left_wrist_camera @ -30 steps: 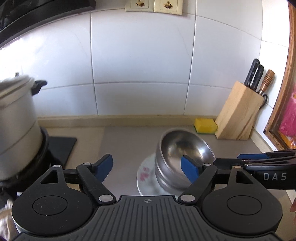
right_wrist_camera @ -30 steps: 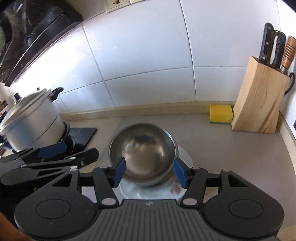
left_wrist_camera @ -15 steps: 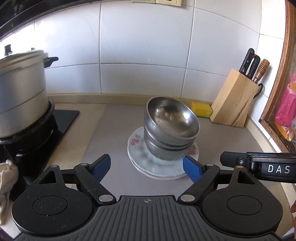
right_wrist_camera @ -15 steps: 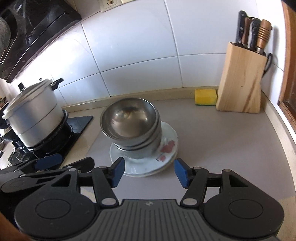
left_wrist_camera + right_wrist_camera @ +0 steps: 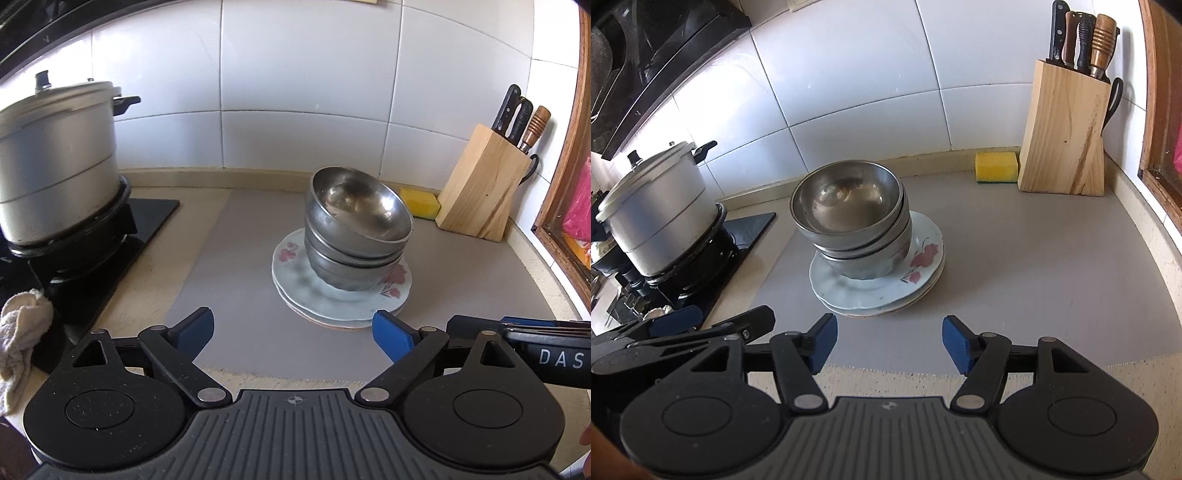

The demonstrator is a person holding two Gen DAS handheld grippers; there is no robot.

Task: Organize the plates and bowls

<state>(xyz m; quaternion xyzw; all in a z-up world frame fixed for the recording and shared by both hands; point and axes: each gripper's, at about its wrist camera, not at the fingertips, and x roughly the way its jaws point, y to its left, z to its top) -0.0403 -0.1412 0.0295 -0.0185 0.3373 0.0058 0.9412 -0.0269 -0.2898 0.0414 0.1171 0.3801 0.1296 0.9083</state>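
Observation:
A stack of steel bowls (image 5: pixel 354 236) (image 5: pixel 853 221) sits on a stack of white flowered plates (image 5: pixel 291 277) (image 5: pixel 923 254) in the middle of the grey counter mat. The top bowl leans a little. My left gripper (image 5: pixel 293 330) is open and empty, just in front of the plates. My right gripper (image 5: pixel 888 345) is open and empty, also in front of the plates. The right gripper shows at the lower right of the left wrist view (image 5: pixel 535 328). The left gripper shows at the lower left of the right wrist view (image 5: pixel 687 326).
A large lidded steel pot (image 5: pixel 55 162) (image 5: pixel 653 206) stands on the black stove at left. A wooden knife block (image 5: pixel 484 184) (image 5: pixel 1063 133) and a yellow sponge (image 5: pixel 421 201) (image 5: pixel 995 168) sit at the back right by the tiled wall. A cloth (image 5: pixel 18 332) lies beside the stove.
Both grippers have drawn back and up from the stacked bowls, so the whole stack and the plates under it now show. The stack has not moved.

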